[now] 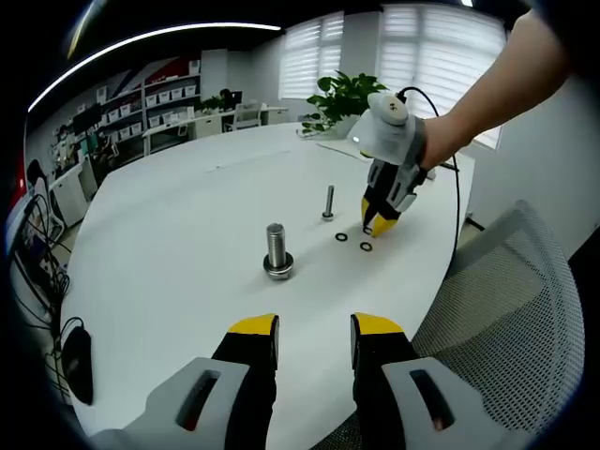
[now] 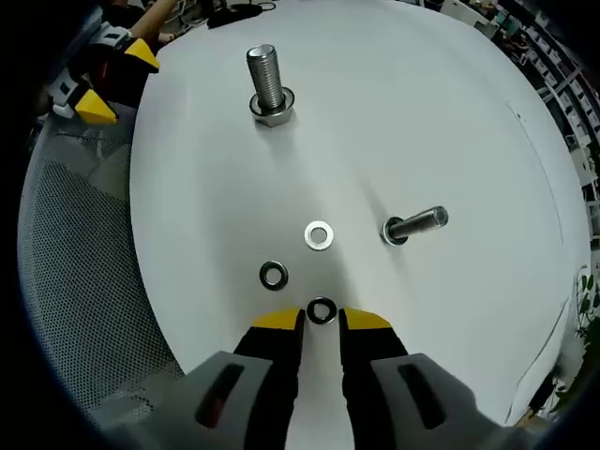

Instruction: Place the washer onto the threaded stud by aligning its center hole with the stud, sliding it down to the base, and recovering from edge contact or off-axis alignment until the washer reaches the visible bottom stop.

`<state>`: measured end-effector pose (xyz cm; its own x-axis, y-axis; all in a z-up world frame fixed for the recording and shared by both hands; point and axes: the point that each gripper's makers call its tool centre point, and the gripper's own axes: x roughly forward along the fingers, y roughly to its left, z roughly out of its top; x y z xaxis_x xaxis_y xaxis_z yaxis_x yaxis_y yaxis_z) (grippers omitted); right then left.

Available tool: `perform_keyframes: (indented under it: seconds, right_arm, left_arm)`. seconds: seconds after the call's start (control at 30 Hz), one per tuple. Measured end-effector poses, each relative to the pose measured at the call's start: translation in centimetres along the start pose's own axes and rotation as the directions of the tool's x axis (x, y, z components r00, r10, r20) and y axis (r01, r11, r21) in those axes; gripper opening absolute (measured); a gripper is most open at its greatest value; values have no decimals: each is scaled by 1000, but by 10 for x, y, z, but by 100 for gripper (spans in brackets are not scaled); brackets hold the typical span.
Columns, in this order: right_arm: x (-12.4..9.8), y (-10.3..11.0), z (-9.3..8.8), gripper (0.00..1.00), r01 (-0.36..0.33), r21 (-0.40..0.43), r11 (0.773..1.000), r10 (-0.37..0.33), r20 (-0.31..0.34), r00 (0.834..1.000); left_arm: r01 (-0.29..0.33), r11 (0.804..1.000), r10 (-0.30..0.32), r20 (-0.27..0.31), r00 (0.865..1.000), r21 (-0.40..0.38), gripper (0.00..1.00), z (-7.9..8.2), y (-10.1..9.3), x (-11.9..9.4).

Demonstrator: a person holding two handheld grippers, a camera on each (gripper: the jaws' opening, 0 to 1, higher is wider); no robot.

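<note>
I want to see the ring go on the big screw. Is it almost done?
Not yet. The big stud stands bare above its base. Three washers lie flat on the table. The right gripper is open around the nearest washer; gripping, lifting and threading remain.

Bright, sharp, soft shadows, fisheye warping.

An office is shown: a large white oval table (image 1: 187, 216), a grey mesh office chair (image 1: 506, 300), wall shelves stacked with white storage boxes (image 1: 164, 98), slatted window blinds (image 1: 412, 47) and a green potted plant (image 1: 342, 98).
</note>
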<state>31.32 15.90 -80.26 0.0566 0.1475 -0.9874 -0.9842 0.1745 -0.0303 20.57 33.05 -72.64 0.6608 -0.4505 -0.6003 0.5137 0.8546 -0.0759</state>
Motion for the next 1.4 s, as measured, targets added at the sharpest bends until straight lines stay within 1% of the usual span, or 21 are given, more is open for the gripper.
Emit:
perform_keyframes:
  seconds: [0.07, 0.23, 0.37, 0.57, 0.63, 0.77, 0.8, 0.83, 1.03, 1.23, 1.4]
  right_arm:
    - [0, 0, 0, 17, 1, -10, 1000, -1, -3, 1000]
    - [0, -3, 0, 16, -2, 18, 1000, 2, -18, 1000]
    - [2, -2, 1, 15, 3, 9, 1000, -3, -71, 997]
    - [2, -2, 0, 15, 24, 37, 999, -19, -124, 992]
    - [1, -2, 0, 15, 32, 35, 999, -28, -119, 992]
    - [0, -4, -2, 14, 24, 72, 997, -19, -76, 997]
    - [0, -5, 1, 13, 25, 82, 996, -21, -48, 999]
    - [-2, -4, -1, 13, 20, 80, 997, -16, -55, 998]
    - [1, -5, 0, 13, 20, 76, 997, -17, -41, 999]
    - [0, -4, 0, 13, 3, 109, 994, 0, -21, 1000]
    - [-3, -1, 0, 13, 0, 110, 994, 2, -14, 1000]
  left_arm:
    - [2, 1000, -2, 1, 1000, -2, 29, 0, 0, 0]
    - [0, 1000, 0, 4, 1000, -4, 29, 1, 1, -1]
    - [4, 1000, -4, 4, 1000, 1, 29, 1, 0, -1]
    - [2, 1000, -2, 8, 1000, -9, 29, 2, 1, -1]
    - [1, 1000, -1, 7, 1000, -10, 29, 1, 2, -1]
    - [3, 1000, -3, 11, 1000, -10, 29, 2, 1, -1]
    - [2, 1000, -2, 10, 1000, -10, 29, 2, 1, -1]
    - [2, 1000, -2, 10, 1000, -11, 29, 2, 1, -1]
    - [4, 1000, -4, 13, 1000, -18, 29, 2, 1, -1]
    - [2, 1000, -2, 18, 1000, -25, 29, 2, 2, -2]
    - [-2, 1000, 3, 19, 1000, -28, 29, 1, 3, -2]
